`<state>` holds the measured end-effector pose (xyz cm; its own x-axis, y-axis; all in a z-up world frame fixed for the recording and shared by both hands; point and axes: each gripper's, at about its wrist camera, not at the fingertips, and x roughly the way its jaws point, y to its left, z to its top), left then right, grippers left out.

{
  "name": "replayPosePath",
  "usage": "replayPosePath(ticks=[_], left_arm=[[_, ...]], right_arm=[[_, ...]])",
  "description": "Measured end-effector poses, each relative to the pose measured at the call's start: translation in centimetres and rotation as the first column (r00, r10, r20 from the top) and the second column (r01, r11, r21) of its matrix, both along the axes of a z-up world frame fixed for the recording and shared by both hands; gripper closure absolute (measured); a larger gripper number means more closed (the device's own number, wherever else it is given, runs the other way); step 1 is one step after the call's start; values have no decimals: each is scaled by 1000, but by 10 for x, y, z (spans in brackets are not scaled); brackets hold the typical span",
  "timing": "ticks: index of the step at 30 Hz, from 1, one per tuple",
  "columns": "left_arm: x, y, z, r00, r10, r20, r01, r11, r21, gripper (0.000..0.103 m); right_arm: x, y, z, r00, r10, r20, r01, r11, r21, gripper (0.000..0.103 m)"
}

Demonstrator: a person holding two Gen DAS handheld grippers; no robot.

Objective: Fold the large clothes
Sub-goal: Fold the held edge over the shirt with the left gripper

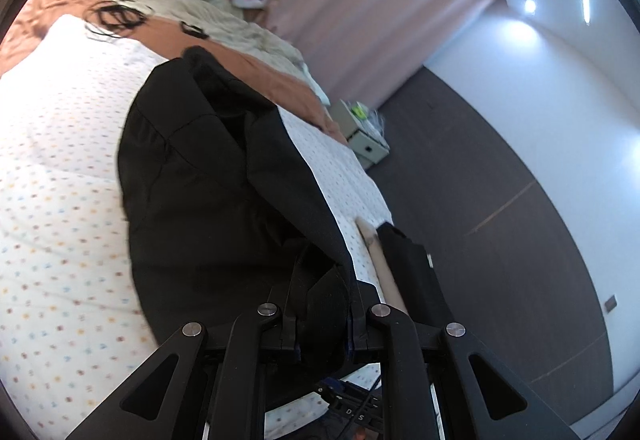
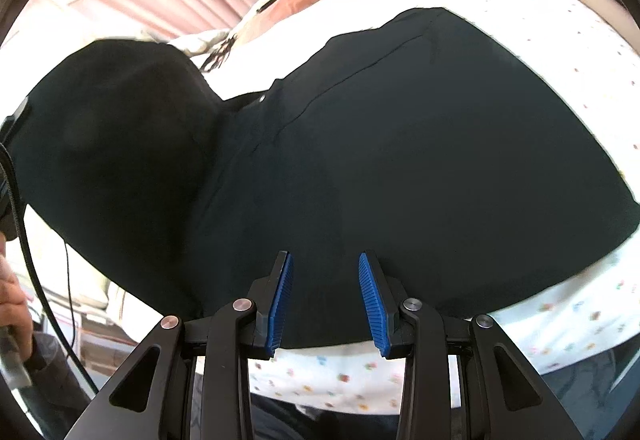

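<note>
Gripping black garment (image 1: 208,176) edge, left claw (image 1: 320,304), bed edge (image 1: 360,200) beside open floor (image 1: 500,200)

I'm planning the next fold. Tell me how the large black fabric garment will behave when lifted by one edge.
The large black fabric garment is probably floppy: it hangs in folds from the left gripper. It looks thick, so likely heavyish. On the dotted white bedsheet it should drag, not slide freely.
</note>
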<state>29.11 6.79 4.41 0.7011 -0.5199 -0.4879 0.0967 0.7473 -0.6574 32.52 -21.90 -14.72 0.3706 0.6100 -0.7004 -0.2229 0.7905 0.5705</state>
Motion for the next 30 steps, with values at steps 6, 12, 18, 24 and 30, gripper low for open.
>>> replayPosePath(ticks=[6,12,18,24,30], left_arm=[[45,-51,-29,992,-84,-96,87,996,21,90],[70,-104,-59,972,-154,-177,167,984,60,90],[72,-146,-68,943,-256,-211,278,957,83,90],[73,-194,-77,907,-324,-270,374,914,159,81],[67,-203,-76,867,-432,-249,457,888,50,40]], right_arm=[[-1,-38,0,998,-70,5,70,997,23,66],[-5,-69,-1,991,-136,8,136,990,29,66],[-12,-91,1,987,-159,19,158,987,39,66],[-21,-106,4,984,-178,19,177,983,55,66],[-23,-120,4,982,-189,20,187,980,70,64]])
